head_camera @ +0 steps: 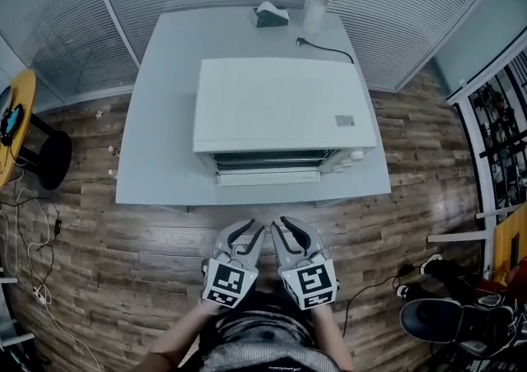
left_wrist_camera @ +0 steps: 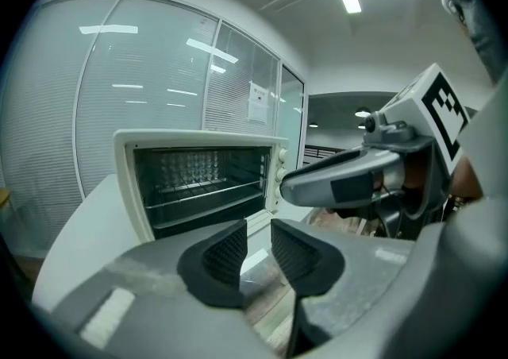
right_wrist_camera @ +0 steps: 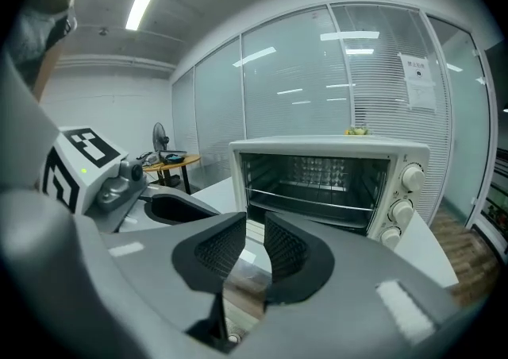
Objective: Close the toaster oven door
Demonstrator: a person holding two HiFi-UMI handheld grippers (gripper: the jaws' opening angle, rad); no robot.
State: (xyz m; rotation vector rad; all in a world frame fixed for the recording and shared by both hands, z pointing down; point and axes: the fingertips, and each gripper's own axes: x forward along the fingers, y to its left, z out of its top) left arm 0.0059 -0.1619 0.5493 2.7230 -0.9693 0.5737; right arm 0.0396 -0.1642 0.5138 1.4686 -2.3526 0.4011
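- Two grippers: left gripper (left_wrist_camera: 258, 245), right gripper (right_wrist_camera: 254, 245).
- One toaster oven (head_camera: 280, 103), ahead of both.
- Three knobs (right_wrist_camera: 402, 210), up and right of the right gripper's jaws.
- One table (head_camera: 160, 115).
- One vase (head_camera: 314, 12) and one tissue box (head_camera: 270, 15), beyond the oven.

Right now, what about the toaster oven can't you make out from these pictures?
Head view: the cavity, hidden by the top of the toaster oven.
Head view: print on the sticker, too small.
Both gripper views: most of the lowered door, behind the jaws.
Right gripper view: markings by the top knob, too small.

Toaster oven (head_camera: 280, 107) on table (head_camera: 160, 115), vase (head_camera: 314, 12) behind
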